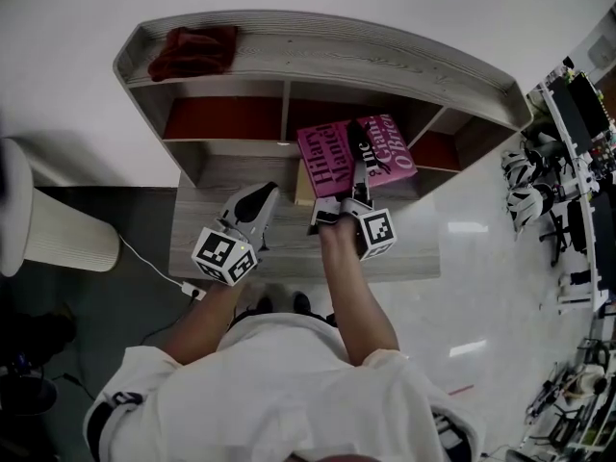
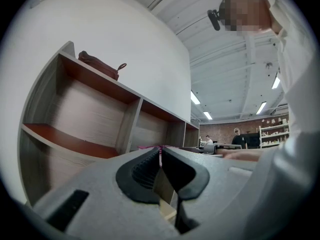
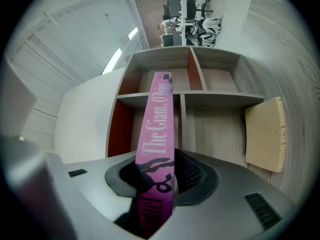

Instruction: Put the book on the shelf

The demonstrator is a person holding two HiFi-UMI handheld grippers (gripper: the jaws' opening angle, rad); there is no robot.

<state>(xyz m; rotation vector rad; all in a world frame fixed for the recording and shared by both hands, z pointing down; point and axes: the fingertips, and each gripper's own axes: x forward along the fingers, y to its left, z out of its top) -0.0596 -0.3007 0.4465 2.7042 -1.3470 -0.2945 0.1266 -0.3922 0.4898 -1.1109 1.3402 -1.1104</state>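
A pink book [image 1: 327,152] with white lettering is held over the low front ledge of the wooden shelf unit [image 1: 337,56], just before its middle compartments. My right gripper [image 1: 358,176] is shut on the book's lower end. In the right gripper view the book's spine [image 3: 159,119] rises from between the jaws of the right gripper [image 3: 162,171] toward the shelf's divider [image 3: 192,76]. My left gripper [image 1: 265,192] hovers to the book's left over the ledge. In its own view the left gripper [image 2: 160,154] is shut and holds nothing.
A dark red bag [image 1: 192,51] lies on the shelf's top at the left. A tan block [image 3: 265,134] lies on the ledge beside the book. A white bin [image 1: 48,229] stands on the floor at the left, and desks with equipment [image 1: 568,162] stand at the right.
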